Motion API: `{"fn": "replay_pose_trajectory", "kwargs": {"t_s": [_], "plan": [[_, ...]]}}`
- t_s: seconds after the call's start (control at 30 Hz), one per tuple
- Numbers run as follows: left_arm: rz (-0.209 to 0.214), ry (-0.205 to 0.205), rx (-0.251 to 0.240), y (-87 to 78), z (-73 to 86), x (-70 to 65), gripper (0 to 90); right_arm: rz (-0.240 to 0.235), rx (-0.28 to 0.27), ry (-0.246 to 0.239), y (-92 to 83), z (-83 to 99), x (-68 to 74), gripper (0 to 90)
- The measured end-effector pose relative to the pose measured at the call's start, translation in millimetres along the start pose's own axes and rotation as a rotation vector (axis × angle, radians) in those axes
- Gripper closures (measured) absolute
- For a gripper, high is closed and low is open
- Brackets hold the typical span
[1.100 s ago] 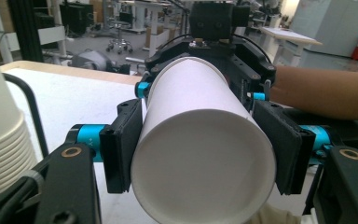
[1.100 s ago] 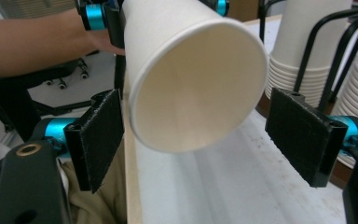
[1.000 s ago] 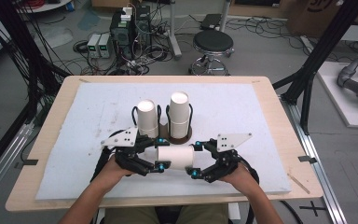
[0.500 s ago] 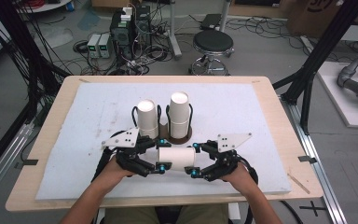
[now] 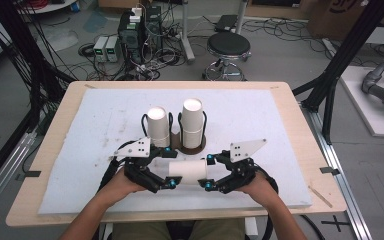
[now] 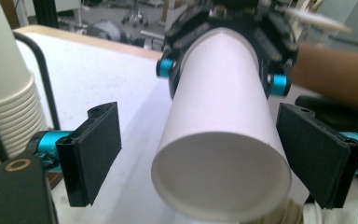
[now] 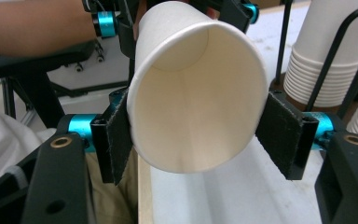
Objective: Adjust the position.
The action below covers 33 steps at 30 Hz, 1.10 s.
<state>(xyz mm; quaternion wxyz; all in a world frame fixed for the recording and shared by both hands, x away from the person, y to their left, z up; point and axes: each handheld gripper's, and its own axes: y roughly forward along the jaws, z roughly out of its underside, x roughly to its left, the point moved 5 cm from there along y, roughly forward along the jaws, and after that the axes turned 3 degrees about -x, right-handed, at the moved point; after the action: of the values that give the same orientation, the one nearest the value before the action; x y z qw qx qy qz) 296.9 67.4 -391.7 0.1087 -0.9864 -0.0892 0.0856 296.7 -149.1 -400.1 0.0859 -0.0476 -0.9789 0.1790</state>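
Observation:
A white paper cup (image 5: 187, 170) lies level just above the white mat, between my two grippers. My right gripper (image 5: 209, 172) is shut on its mouth end: in the right gripper view both pads (image 7: 121, 135) press on the cup (image 7: 196, 107) just behind the rim, and the open mouth faces the camera. My left gripper (image 5: 171, 169) is at the base end. Its jaws have just been opening. In the left gripper view the cup (image 6: 223, 102) sits between the jaws of the left gripper (image 6: 203, 158), with a gap on each side.
Two stacks of paper cups (image 5: 158, 127) (image 5: 192, 122) stand upside down in black wire holders on a brown base (image 5: 187, 145), just beyond the grippers. The white mat (image 5: 280, 130) covers most of the wooden table (image 5: 305, 115). A stool and cables lie on the floor beyond.
The left gripper's jaws have spread off the cup's base end. The right gripper still grips the cup. Neither hand has shifted.

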Motion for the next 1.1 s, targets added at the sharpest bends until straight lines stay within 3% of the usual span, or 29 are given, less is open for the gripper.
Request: {"fn": "replay_pose_trajectory", "kwargs": {"t_s": [0.23,0.47,0.63,0.87,1.1], "plan": [[-0.003,0.057,0.071,-6.0,-2.8,-2.8,15.4,0.044,0.108,-0.015,-8.1,-18.3,-3.7,32.9],[-0.029,0.102,0.134,-4.9,-6.2,-2.9,15.4,0.074,0.257,-0.074,-9.9,-43.6,-3.9,32.9],[-0.034,0.113,0.169,-2.6,-7.4,-2.7,15.9,0.094,0.352,-0.106,-6.0,-56.5,-4.1,32.9],[-0.042,0.141,0.217,1.3,-6.9,-2.3,16.2,0.093,0.456,-0.128,4.1,-60.5,-2.7,32.7],[-0.041,0.147,0.257,6.0,-4.3,-2.6,16.3,0.086,0.522,-0.140,12.4,-61.0,-2.3,32.7]]}}
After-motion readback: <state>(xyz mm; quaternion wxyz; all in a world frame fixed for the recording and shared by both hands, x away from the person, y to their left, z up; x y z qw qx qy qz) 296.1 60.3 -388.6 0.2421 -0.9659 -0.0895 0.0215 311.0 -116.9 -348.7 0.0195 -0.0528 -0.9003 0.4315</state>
